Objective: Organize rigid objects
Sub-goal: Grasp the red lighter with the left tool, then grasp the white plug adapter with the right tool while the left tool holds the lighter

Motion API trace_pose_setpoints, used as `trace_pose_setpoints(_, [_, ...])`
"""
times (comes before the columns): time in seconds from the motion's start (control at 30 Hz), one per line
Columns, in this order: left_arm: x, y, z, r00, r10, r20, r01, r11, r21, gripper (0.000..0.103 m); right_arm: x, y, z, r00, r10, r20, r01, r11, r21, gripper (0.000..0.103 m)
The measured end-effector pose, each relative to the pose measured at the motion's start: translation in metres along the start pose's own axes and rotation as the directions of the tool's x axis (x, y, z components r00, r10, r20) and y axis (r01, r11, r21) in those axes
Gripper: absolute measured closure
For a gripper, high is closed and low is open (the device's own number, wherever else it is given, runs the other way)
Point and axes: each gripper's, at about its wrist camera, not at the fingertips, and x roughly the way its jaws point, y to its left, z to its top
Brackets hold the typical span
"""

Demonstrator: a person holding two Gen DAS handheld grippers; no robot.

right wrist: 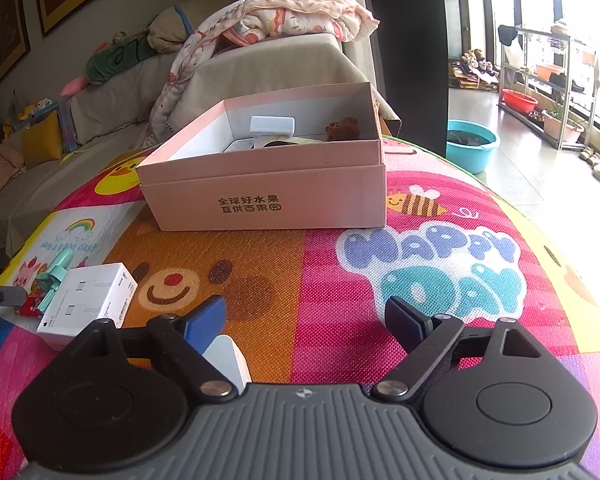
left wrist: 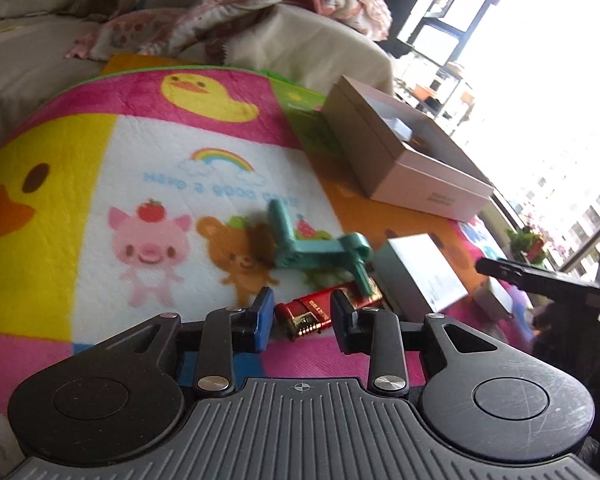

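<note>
A bright cartoon-printed play mat [right wrist: 340, 248] covers the whole work surface, with a beige sofa [right wrist: 100, 96] beyond its far edge. On the far part of the mat sits the open pink cardboard box [right wrist: 268, 196], which already holds a small white case [right wrist: 272, 125] and a brown bear figure [right wrist: 343, 128], so the sorting looks to be partly done. Well to the near left of the box lies a white rectangular carton [left wrist: 424, 272]; just beside it is a teal plastic folding stand [left wrist: 320, 250], and nearest of all a red metallic lighter [left wrist: 316, 314] lying flat.

The left gripper [left wrist: 302, 320] is low over the mat with its jaws partly open on either side of the lighter — whether the pads touch it yet I cannot tell, as the view is blurred there. The right gripper [right wrist: 306, 320] hovers above the near mat, jaws wide apart and holding nothing.

The step in hand appears to be picking up the lighter. Next the left jaws should close squarely on its narrow body — it is slick and may twist — then carry it far right into the box.
</note>
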Motion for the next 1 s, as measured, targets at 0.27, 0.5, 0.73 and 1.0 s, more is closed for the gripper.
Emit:
trace_pose_setpoints(0.27, [0.020, -0.087, -0.028, 0.993, 0.120, -0.023, -0.094, 0.871, 0.483, 0.068, 0.002, 0.000, 0.001, 1.000, 0.001, -0.003, -0.001, 1.000, -0.004, 0.014])
trace_pose_setpoints(0.5, [0.040, -0.095, -0.016, 0.994, 0.106, -0.038, -0.077, 0.889, 0.451, 0.067, 0.001, 0.000, 0.001, 1.000, 0.003, -0.003, -0.003, 1.000, -0.003, 0.014])
trace_pose_setpoints(0.73, [0.051, -0.100, -0.012, 0.989, 0.146, 0.028, -0.144, 0.894, 0.425, 0.075, 0.006, -0.003, 0.005, 0.996, 0.073, -0.042, -0.073, 0.997, -0.011, 0.000])
trace_pose_setpoints(1.0, [0.059, -0.109, -0.008, 0.981, 0.188, 0.052, -0.194, 0.906, 0.376, 0.075, 0.003, -0.003, 0.005, 0.993, 0.102, -0.053, -0.103, 0.994, -0.031, 0.000])
